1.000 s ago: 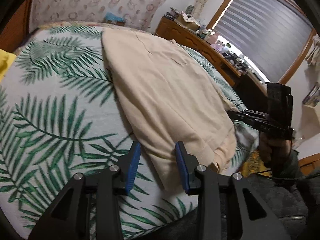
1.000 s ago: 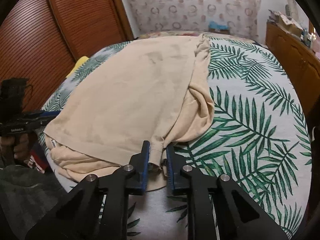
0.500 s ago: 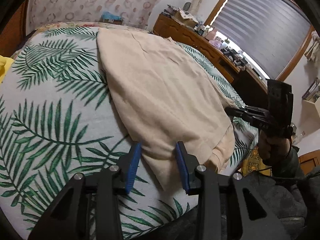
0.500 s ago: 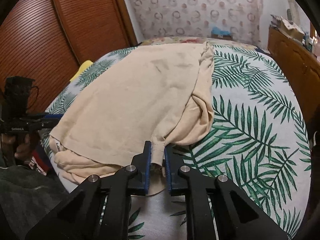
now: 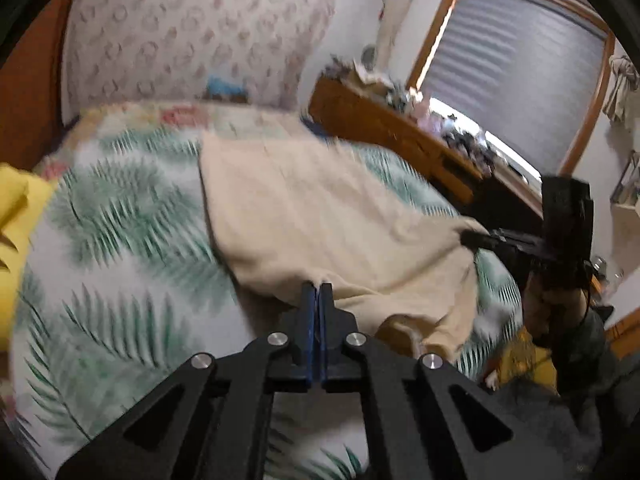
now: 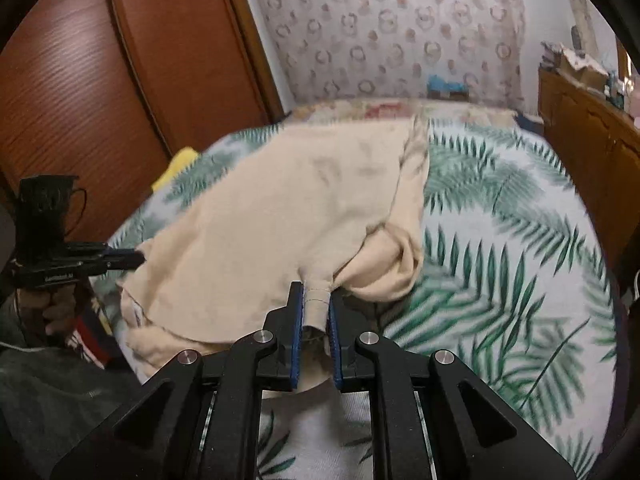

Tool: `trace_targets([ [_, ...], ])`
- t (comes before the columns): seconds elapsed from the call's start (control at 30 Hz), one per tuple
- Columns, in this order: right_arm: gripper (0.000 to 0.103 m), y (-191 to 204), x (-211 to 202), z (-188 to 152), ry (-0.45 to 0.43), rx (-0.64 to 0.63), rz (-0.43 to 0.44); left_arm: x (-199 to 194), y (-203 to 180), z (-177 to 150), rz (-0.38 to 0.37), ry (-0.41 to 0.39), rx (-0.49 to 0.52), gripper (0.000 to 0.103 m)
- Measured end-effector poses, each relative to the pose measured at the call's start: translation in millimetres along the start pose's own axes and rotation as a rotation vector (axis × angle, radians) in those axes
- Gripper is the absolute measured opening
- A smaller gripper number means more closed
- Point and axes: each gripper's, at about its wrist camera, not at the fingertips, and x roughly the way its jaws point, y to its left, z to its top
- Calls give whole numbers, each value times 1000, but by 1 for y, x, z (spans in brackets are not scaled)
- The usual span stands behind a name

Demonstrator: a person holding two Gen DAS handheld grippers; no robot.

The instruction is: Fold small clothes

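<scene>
A cream sweater (image 5: 320, 216) lies spread on the palm-leaf bedspread (image 5: 120, 272); it also shows in the right wrist view (image 6: 288, 216). My left gripper (image 5: 317, 292) is shut on the sweater's near left edge and holds it off the bed. My right gripper (image 6: 316, 304) is shut on a stitched hem at the near right corner, also raised. Each gripper shows in the other's view, the right one (image 5: 480, 240) and the left one (image 6: 128, 258), both pinching cloth. The near hem hangs between them.
A yellow cloth (image 5: 16, 216) lies at the bed's left edge. A wooden dresser (image 5: 392, 132) with clutter runs along the right side under a window. Wooden wardrobe doors (image 6: 100, 80) stand on the left. A patterned headboard (image 6: 392, 28) is at the far end.
My left gripper has closed on the sweater's edge; it was open around it before. Both grippers have lifted the near hem off the bed and moved forward.
</scene>
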Motion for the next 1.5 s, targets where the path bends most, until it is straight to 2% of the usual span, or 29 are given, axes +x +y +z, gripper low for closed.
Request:
trace_targets([
  [0.13,8,-6,-9,31,-64,-12,-9,1,15,42,5,-70,2,0],
  [0.27,8,-16,-4,70,-92,-22,-17,27,36,89,39,-100,-12,0],
  [0.43,8,-38,27,127,-87,-27,-32,73,67,126,69,-84,-43,0],
  [0.6,9,-61,68,163,-50,-53,-44,116,94,147,110,-42,-56,0],
  [0.8,11,-90,121,178,26,-23,-52,162,120,148,161,58,-81,0],
  [0.9,24,-98,137,179,59,-39,-111,166,125,147,162,70,-77,1],
  [1.03,48,-104,128,182,25,-72,-157,154,120,146,192,60,-24,16],
  [1.17,51,-103,120,180,32,-131,-159,139,118,137,211,68,10,27],
  [1.23,57,-103,115,175,40,-147,-154,136,119,132,208,84,17,29],
  [1.37,60,-104,108,163,70,-148,-158,135,118,113,169,143,14,31],
  [1.5,61,-98,113,153,114,-185,-136,145,112,104,161,190,47,32],
])
